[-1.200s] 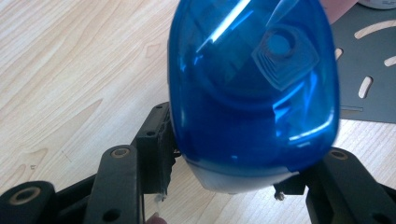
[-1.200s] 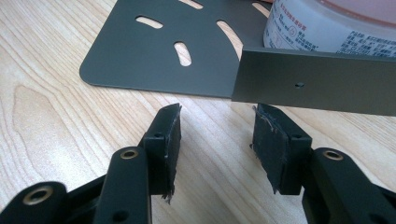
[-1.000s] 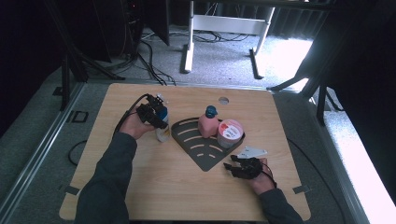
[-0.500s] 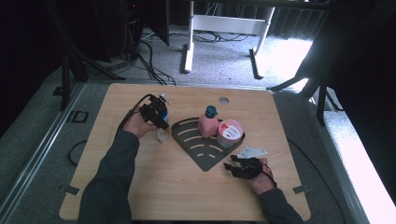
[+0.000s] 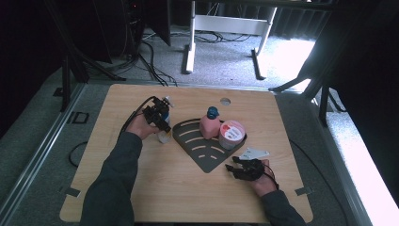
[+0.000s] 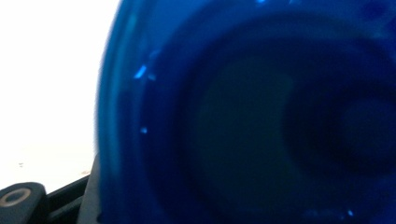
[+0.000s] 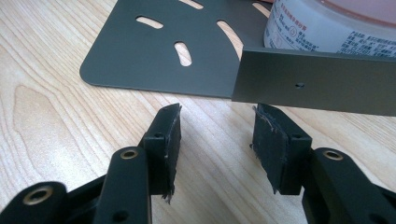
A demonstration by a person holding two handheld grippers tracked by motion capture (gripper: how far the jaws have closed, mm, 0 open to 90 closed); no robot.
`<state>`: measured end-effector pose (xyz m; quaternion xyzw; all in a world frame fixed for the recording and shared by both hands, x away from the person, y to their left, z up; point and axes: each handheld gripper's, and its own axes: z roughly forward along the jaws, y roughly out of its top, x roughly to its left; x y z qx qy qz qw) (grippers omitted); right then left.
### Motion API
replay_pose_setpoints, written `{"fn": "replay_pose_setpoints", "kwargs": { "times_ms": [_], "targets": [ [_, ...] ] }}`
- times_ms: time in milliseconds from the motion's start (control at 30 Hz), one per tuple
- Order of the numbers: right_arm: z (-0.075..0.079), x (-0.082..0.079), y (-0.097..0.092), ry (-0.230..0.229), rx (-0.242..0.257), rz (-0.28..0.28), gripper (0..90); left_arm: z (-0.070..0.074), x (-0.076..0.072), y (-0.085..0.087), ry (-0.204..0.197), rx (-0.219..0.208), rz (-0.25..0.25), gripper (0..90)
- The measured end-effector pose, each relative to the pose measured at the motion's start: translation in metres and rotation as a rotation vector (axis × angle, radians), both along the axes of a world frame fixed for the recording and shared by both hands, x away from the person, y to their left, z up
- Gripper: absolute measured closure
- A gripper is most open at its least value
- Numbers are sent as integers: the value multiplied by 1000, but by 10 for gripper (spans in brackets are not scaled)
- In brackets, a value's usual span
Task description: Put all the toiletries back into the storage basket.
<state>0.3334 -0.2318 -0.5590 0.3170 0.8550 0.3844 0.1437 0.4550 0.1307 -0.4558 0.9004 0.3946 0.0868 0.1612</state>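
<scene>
Gripping nothing in the right claw: both black pads parted about halfway, only bare wood between them. Lying low over the tabletop, near its 5 o'clock corner, and pointing toward 10 o'clock. Facing from just in front, in the right gripper view, the upright grey wall of the dark slotted tray, apart from it and not touching.

Hovering with the left claw at 10 o'clock from the tray, right at the top of a small pale bottle with a blue cap. Standing upright on the wood, this bottle, just beside the tray's 9 o'clock edge. Seen from the left gripper view as a blurred blue round shape, very close to the lens. Cannot tell whether the pads press on the bottle or stand free of it; cannot tell how wide this claw is parted either.

Standing inside the tray, at its 12 o'clock part, a pink bottle with a blue top, and touching it at 3 o'clock a round tub with a pink lid. Farther toward 12 o'clock, a small round hole in the tabletop.
</scene>
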Motion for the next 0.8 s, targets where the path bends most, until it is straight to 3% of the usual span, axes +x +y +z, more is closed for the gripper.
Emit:
{"fn": "replay_pose_setpoints", "kwargs": {
  "times_ms": [800],
  "targets": [
    [0,0,0,0,0,0,514,0,-1,-1,9,17,-13,533]
  ]
}}
